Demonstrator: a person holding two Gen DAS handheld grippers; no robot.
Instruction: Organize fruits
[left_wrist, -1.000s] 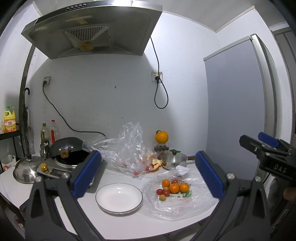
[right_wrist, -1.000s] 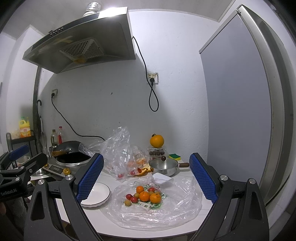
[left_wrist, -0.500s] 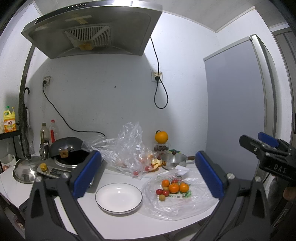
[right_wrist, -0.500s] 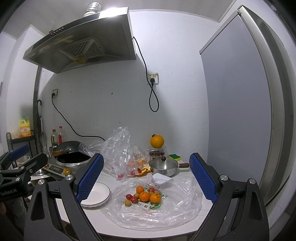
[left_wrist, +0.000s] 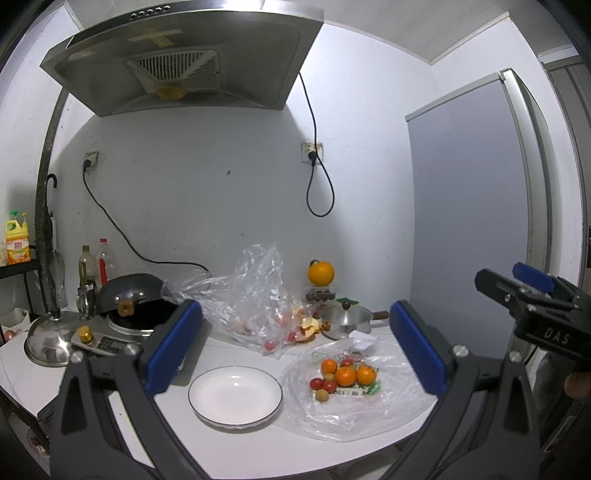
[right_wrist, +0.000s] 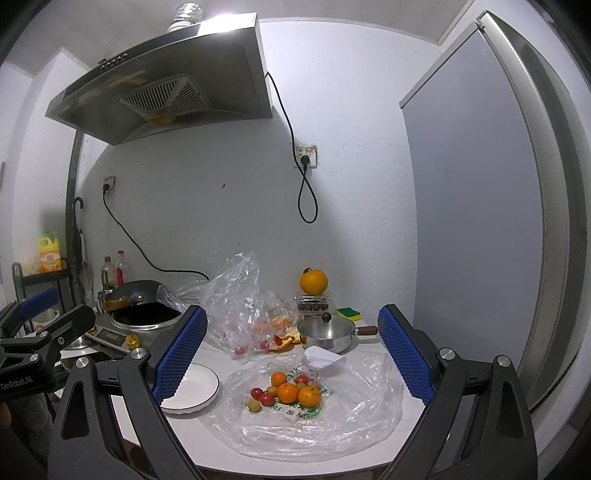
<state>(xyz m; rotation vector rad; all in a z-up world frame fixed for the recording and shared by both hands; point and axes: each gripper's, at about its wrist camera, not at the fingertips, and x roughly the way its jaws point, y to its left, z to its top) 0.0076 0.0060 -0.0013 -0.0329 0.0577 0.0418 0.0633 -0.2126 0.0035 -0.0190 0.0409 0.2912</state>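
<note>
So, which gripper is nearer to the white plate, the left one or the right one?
Left. The left gripper faces the white plate almost straight on, with the plate between its open jaws. The right gripper stands further to the right, opposite the fruit pile.

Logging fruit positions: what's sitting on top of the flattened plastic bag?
On the flattened plastic bag: three small oranges, red cherry tomatoes, tan round fruits. A printed label lies beneath them, mostly covered.

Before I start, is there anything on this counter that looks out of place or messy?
Yes. Orange peel scraps lie loose on the counter beside the small steel pot. The fruit pile sits on a flattened plastic bag instead of the empty white plate. A large orange is perched on a small clear box.
</note>
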